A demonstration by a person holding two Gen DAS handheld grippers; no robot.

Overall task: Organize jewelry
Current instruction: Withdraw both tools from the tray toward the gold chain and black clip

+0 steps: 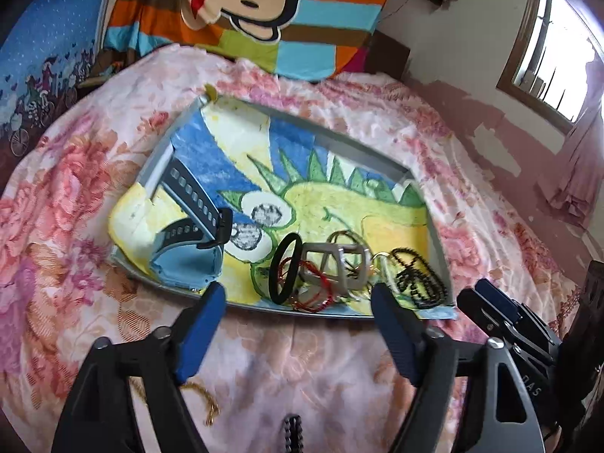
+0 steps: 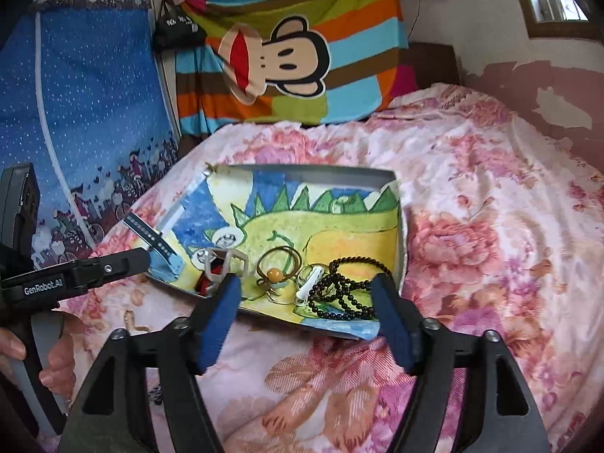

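Note:
A shallow grey tray (image 1: 358, 151) lined with a green dinosaur drawing lies on the floral bedspread. Along its near edge sits a cluster of jewelry: a black bangle (image 1: 285, 270), red cord bracelets (image 1: 313, 298), a silver hexagonal cuff (image 1: 336, 264), thin gold hoops (image 2: 281, 260) with an amber bead (image 2: 274, 274), a white clip (image 2: 307, 283) and a black bead necklace (image 2: 341, 294). A watch with a black strap (image 1: 196, 198) rests at the tray's left end. My left gripper (image 1: 298, 296) hovers open just before the cluster, holding nothing. My right gripper (image 2: 307, 283) is open too, over the necklace end.
A gold chain (image 1: 207, 404) and a dark beaded piece (image 1: 292, 430) lie on the bedspread (image 2: 490, 226) in front of the tray. A striped monkey pillow (image 2: 302, 37) and a blue fabric wardrobe (image 2: 87, 94) stand behind. A person's hand (image 2: 56, 358) holds the left gripper's handle.

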